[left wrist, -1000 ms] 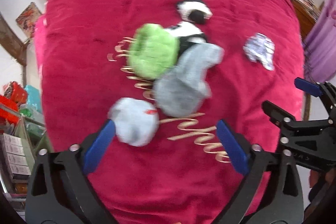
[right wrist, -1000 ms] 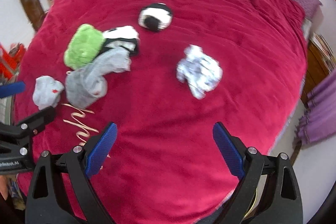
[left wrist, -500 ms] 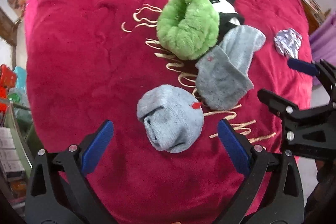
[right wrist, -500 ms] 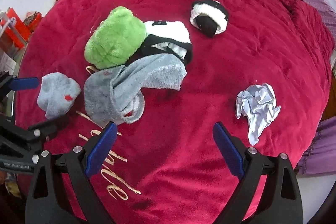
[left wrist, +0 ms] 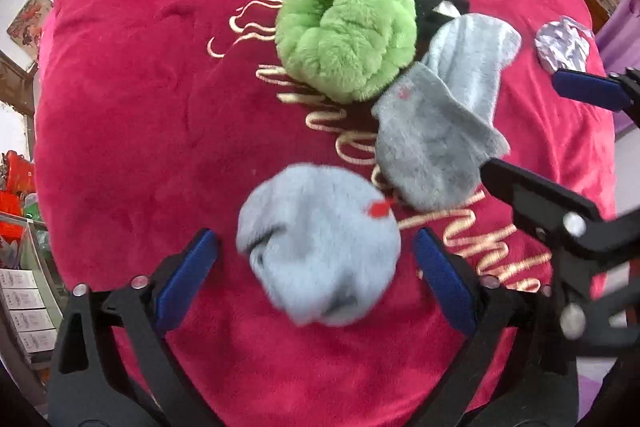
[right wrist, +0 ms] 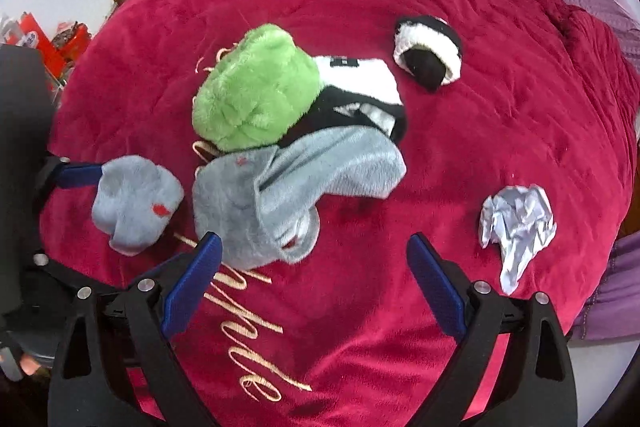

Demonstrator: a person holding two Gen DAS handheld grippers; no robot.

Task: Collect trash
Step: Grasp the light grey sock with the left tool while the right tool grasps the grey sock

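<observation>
A crumpled white paper ball [right wrist: 516,223] lies on the red blanket [right wrist: 480,7], right of my right gripper [right wrist: 314,267], which is open and empty; it also shows far right in the left wrist view [left wrist: 564,43]. My left gripper [left wrist: 316,267] is open with a balled grey sock [left wrist: 320,247] between its fingers; the same sock shows in the right wrist view [right wrist: 136,203]. A flat grey sock [right wrist: 280,191] lies just ahead of the right gripper's left finger.
A fuzzy green sock [left wrist: 344,27], a black-and-white sock [right wrist: 360,95] and a rolled black-and-white sock [right wrist: 428,51] lie behind the grey ones. Gold embroidered lettering [right wrist: 248,323] crosses the blanket. Shelves with boxes [left wrist: 24,299] stand at the left beyond the bed edge.
Both grippers have moved forward and lower toward the blanket. The balled grey sock now sits between the left fingers. The paper ball has shifted right in the right view.
</observation>
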